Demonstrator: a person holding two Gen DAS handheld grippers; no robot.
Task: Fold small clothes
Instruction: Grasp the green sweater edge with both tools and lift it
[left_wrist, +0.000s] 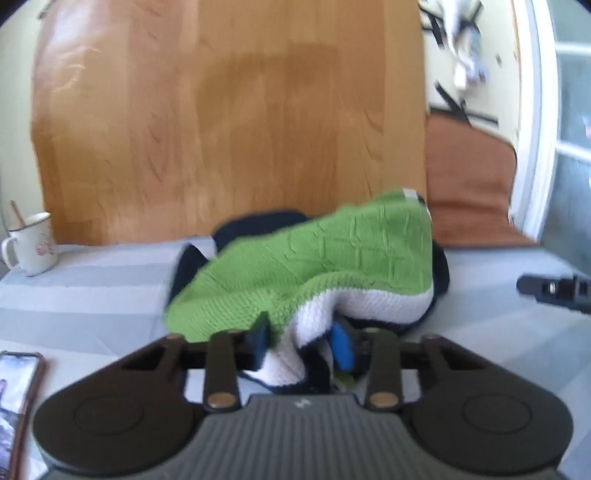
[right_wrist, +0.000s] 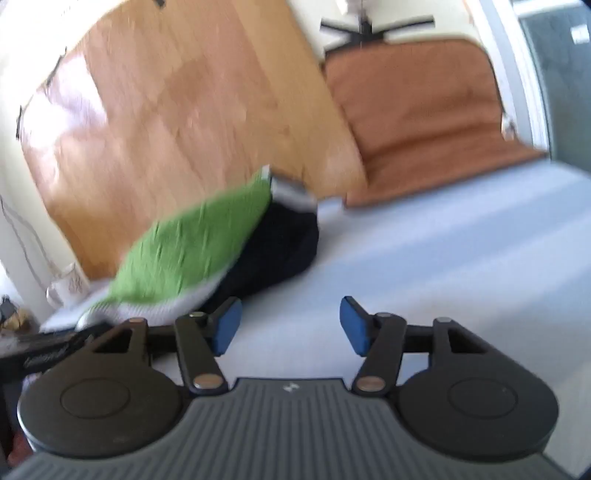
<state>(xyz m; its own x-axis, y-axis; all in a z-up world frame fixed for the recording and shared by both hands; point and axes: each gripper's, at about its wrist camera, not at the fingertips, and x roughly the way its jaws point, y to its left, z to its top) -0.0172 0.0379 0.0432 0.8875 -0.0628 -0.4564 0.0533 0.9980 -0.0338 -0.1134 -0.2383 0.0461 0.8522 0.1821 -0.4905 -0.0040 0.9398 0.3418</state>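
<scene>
— One gripper has all the work: the left gripper is pinched onto the white hem of the knitted garment, green on top with dark navy beneath, bunched in a heap on the pale grey striped cloth near the far edge of the table

— And the other?

— The right gripper hangs with its jaws wide and nothing between them, just beside the heap, over bare cloth

— So what worries you?

— Mainly that a single pinch on a thick knit may catch only one layer. My guess is a pull from there drags the whole bundle instead of opening it, and so close to the edge it could slide off toward the wooden floor

— Anything else in the way?

— On the left, a white mug with something standing in it, and a phone at the near corner; a wide sweep of fabric might clip either

— Both views are blurred, so how deep the grip sits I cannot tell
</scene>
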